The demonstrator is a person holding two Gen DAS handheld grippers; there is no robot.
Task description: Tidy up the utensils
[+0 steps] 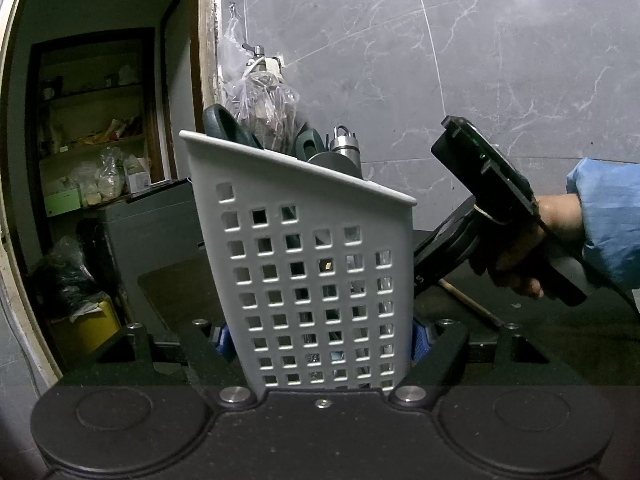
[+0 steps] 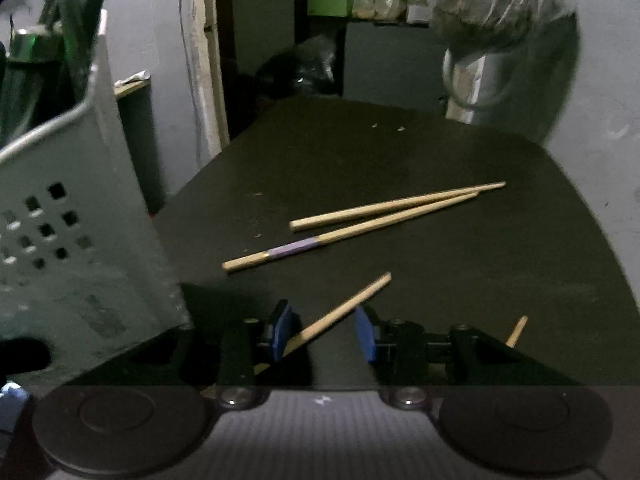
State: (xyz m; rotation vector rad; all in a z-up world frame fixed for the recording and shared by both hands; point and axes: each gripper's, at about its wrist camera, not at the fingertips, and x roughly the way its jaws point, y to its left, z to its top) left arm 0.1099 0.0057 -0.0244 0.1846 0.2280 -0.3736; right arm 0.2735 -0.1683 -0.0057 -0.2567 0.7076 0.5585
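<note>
My left gripper (image 1: 320, 340) is shut on a white perforated utensil basket (image 1: 312, 264), its blue pads pressing both sides. The basket holds dark-handled utensils (image 1: 228, 124) and a steel piece. It also shows at the left of the right wrist view (image 2: 76, 216). My right gripper (image 2: 324, 334) is open, low over the dark table (image 2: 440, 280), with a wooden chopstick (image 2: 340, 312) lying between its blue pads. Two more chopsticks (image 2: 384, 208), one with a purple band, lie further ahead. Another chopstick end (image 2: 517, 331) shows at the right.
A steel container (image 2: 480, 84) under a plastic bag stands at the table's far right. The right handheld gripper and a blue-sleeved arm (image 1: 600, 220) show right of the basket. A doorway with cluttered shelves (image 1: 92, 140) lies behind on the left, a marble wall on the right.
</note>
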